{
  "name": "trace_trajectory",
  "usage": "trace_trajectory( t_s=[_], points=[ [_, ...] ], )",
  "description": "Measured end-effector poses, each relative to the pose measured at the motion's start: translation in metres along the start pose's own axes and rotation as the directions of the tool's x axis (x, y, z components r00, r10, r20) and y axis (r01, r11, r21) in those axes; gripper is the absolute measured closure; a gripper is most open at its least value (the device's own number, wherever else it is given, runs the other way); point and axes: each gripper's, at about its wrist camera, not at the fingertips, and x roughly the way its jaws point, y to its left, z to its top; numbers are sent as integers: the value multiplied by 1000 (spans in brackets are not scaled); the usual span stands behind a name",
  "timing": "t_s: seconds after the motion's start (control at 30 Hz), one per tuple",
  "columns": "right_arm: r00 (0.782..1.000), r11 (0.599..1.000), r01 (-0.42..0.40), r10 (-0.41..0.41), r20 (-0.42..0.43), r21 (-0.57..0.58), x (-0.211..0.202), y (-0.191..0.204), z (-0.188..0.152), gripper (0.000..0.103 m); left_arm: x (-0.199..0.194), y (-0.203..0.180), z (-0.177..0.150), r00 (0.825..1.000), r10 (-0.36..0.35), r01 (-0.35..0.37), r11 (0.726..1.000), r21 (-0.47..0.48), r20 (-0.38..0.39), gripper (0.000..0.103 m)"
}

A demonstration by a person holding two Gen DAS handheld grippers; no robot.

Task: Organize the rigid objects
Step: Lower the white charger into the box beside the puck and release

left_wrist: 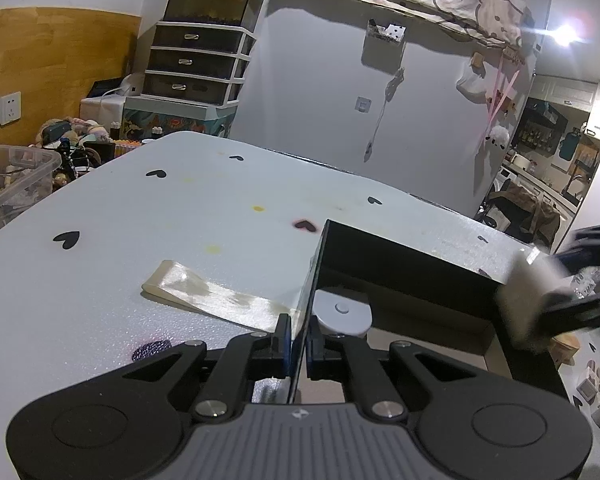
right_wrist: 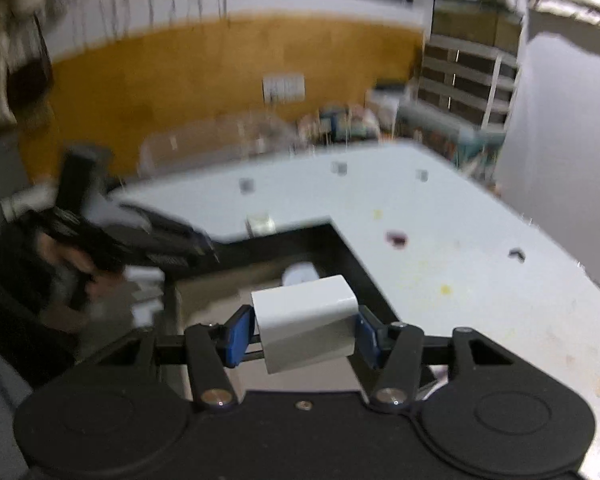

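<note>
Ribbon (left_wrist: 216,300), glossy and limp, lies flat on the table (left_wrist: 140,208) at the left, its end beside the black box (left_wrist: 400,264). Next, the left gripper (left_wrist: 299,350) is clenched on the box's thin left wall, steadying it; a grey disc (left_wrist: 342,312) rests inside. At the right, near the table's right edge, the right gripper (right_wrist: 306,330) clamps a white block (right_wrist: 306,326) by its two flat sides, above the box's open top. I judge it light, rigid and smooth, perhaps slippery, so flat faces suit best.

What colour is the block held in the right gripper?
White; the block shows best in the right wrist view.
</note>
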Motion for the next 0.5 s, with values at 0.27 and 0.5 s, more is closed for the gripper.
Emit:
trace_trajectory(
  t_s=[0.27, 0.5],
  points=[
    [941, 993, 80, -104, -323, -86, 89, 5, 14, 48, 0, 0, -2, 1000, -10, 10, 1000, 5, 13, 97],
    [927, 987, 107, -144, -346, -122, 115, 13, 31, 48, 0, 3, -3, 999, -29, 29, 1000, 5, 20, 96]
  ],
)
